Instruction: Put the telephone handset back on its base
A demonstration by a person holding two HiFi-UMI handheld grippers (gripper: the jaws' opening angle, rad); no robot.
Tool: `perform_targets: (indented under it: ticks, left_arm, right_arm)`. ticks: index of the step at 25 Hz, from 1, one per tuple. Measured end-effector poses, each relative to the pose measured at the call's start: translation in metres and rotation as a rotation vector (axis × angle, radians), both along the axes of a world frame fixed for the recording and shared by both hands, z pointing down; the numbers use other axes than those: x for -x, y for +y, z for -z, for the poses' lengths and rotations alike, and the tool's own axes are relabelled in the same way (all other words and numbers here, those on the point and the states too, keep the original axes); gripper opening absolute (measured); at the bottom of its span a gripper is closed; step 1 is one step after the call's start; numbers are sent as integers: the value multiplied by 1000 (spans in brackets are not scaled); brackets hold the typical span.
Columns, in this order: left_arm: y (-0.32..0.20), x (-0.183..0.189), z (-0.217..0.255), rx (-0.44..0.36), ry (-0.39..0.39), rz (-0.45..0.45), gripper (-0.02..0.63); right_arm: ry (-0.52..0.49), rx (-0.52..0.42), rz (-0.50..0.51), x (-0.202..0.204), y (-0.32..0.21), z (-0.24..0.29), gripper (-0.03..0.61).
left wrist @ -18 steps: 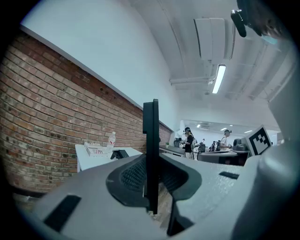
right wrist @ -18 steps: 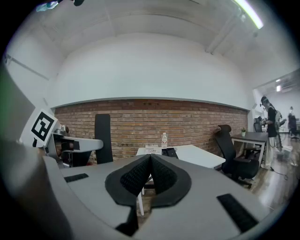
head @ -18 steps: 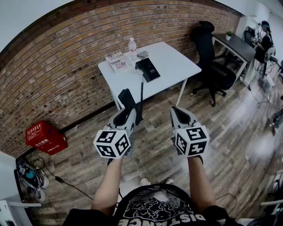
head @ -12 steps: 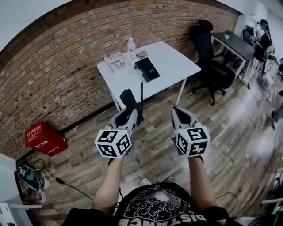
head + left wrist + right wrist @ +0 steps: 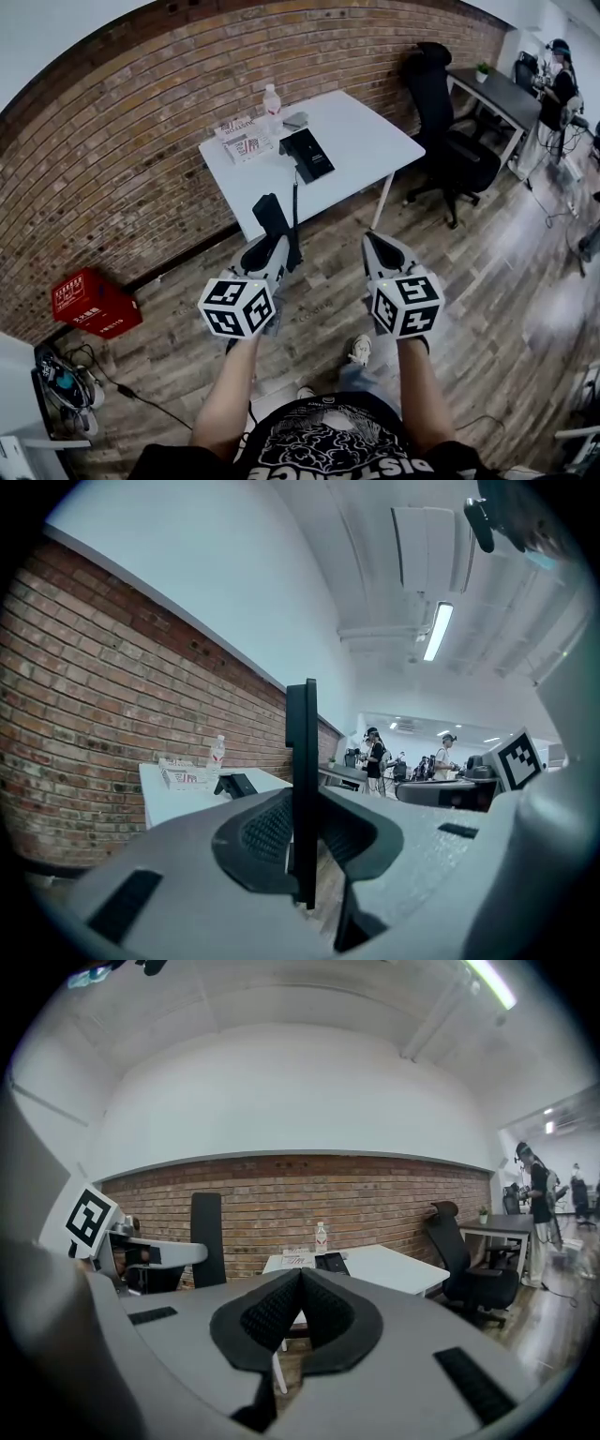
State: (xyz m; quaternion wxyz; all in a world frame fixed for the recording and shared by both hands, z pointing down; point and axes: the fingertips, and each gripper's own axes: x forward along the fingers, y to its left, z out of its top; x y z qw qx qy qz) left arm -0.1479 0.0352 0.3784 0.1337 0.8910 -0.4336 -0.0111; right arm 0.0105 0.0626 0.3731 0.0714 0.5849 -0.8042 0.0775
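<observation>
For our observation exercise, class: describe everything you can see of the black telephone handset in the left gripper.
The handset is a black, flat, plastic-looking slab, clamped upright between the pads of the left gripper, its upper part sticking out above them. It hangs short of the white table. A thin dark cord appears to run to its base.

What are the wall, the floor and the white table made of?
The wall looks like bare red-brown brick: rows of blocks with pale joints. The floor looks like wood planks with a slight shine, or a wood-look covering. The table has a smooth, matt white top, maybe coated board, on thin white legs.
</observation>
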Motion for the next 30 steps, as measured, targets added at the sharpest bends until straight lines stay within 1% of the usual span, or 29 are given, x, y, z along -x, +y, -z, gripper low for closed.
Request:
perform_targets:
  ticks: [7,16,23,30]
  left_arm:
    - [-53,-21,-6,14,-22,61,78]
    - [-123,-62,-9,42,-30,141,78]
    - [-157,-82,-14,62,-55,232,78]
    - [-179,-95,-19,75,-60,297,78]
  right_arm:
    - [-29,8,58,-25,-63,-10,2]
    - [-59,19,149,-67,-152,-10,2]
    - [-39,21,248,-86,-200,-11,2]
    - [-41,27,349,-88,-231,-16,2]
